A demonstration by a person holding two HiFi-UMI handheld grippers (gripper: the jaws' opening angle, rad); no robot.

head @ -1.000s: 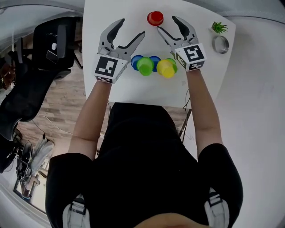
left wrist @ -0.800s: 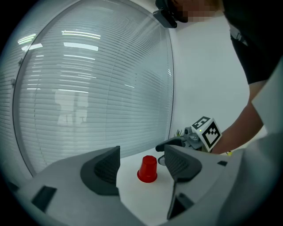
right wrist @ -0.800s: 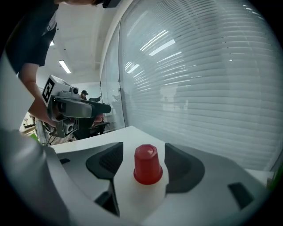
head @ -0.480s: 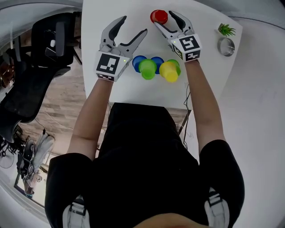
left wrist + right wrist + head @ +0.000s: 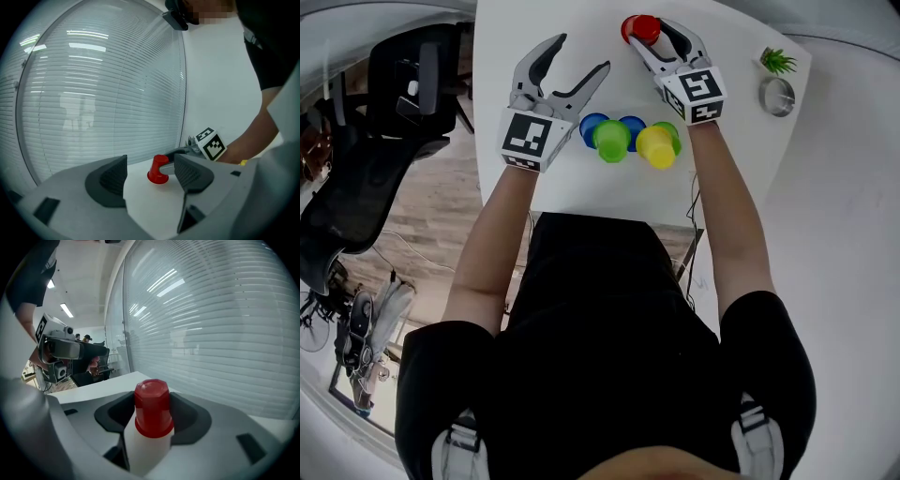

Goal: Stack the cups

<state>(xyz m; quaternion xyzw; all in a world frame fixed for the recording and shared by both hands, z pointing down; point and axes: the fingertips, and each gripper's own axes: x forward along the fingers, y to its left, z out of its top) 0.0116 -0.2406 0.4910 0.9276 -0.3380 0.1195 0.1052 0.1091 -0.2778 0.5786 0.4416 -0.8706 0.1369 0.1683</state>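
Cups come first: a green cup (image 5: pixel 610 141), a yellow cup (image 5: pixel 656 147) and a blue cup (image 5: pixel 592 125) huddle at the near edge of the counter (image 5: pixel 581 192). Just left of them the left claw (image 5: pixel 578 56) hangs wide open and empty. Farther off, the red cup (image 5: pixel 642 27) stands upside down between the jaws of the right claw (image 5: pixel 151 416), which have just been closing and seem to meet its walls. It looks like light, thin, slick plastic that would flex, so a gentle squeeze mid-wall suits it.
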